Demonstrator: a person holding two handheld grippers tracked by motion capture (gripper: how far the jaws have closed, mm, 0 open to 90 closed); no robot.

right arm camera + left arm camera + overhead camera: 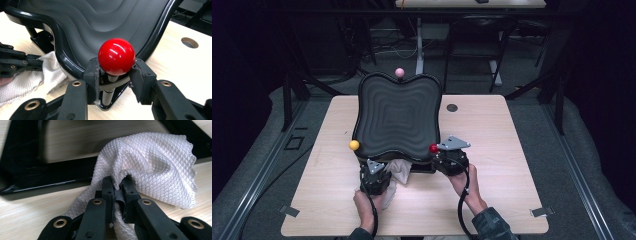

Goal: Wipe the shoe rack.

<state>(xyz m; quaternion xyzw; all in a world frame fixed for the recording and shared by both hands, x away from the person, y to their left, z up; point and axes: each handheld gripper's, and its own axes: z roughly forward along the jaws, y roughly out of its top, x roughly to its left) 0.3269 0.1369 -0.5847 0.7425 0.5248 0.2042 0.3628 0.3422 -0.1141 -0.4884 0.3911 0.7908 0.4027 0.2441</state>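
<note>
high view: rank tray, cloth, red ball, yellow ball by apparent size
1. Tray, by far the largest.
2. Cloth, partly hidden under the tray and the left tongs.
3. Red ball and yellow ball: they look alike, so no ranking between them.

left gripper (117, 185): black two-jaw tool, jaws pinched nearly together, cloth caught between them, pointing toward 12 o'clock
right gripper (115, 71): black two-jaw tool, jaws set against either side of a ball, aimed toward 11 o'clock
left hand (364, 204): behind its tool, at 6 o'clock
right hand (467, 189): behind its tool, at 5 o'clock
</note>
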